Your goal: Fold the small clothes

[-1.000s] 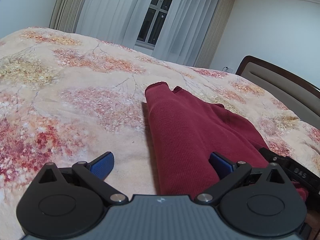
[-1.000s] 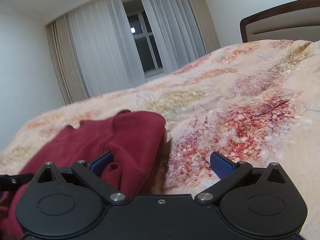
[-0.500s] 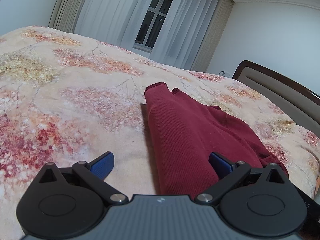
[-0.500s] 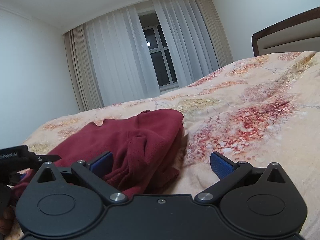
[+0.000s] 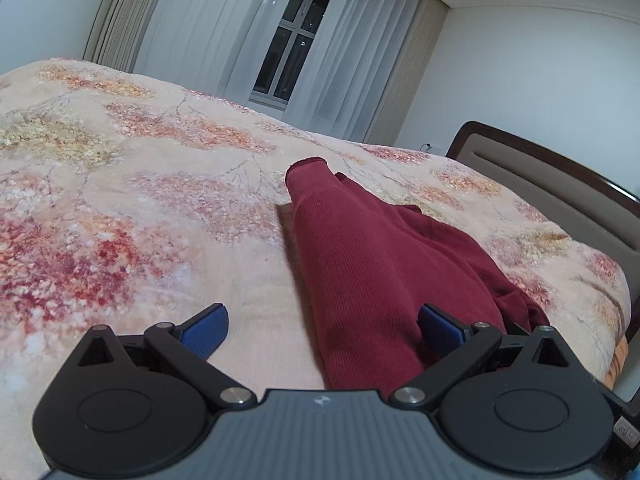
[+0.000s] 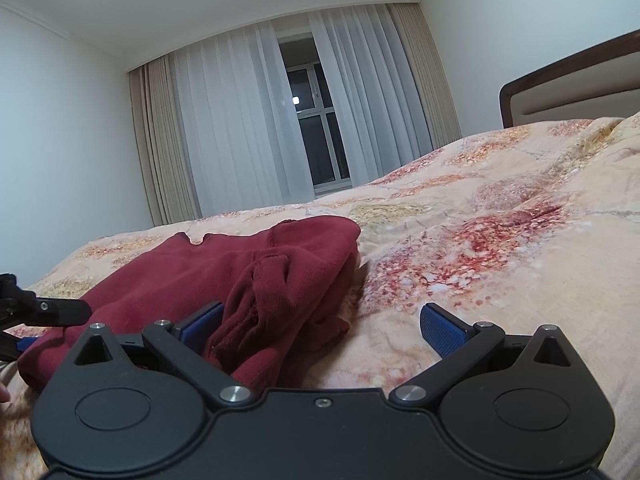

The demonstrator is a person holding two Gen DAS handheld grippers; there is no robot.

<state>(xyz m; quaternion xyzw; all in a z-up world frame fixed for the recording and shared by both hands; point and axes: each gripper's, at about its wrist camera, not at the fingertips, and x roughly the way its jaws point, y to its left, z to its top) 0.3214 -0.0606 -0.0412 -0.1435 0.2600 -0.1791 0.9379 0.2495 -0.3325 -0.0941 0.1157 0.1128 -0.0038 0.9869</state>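
The red top [image 5: 360, 264] is laid bunched on the flowery bed [image 5: 120, 208]. Both grippers, left [image 5: 322, 320] and right [image 6: 320, 320], are spread wide, nothing pinched. Next, 1 near edge must be pinched.
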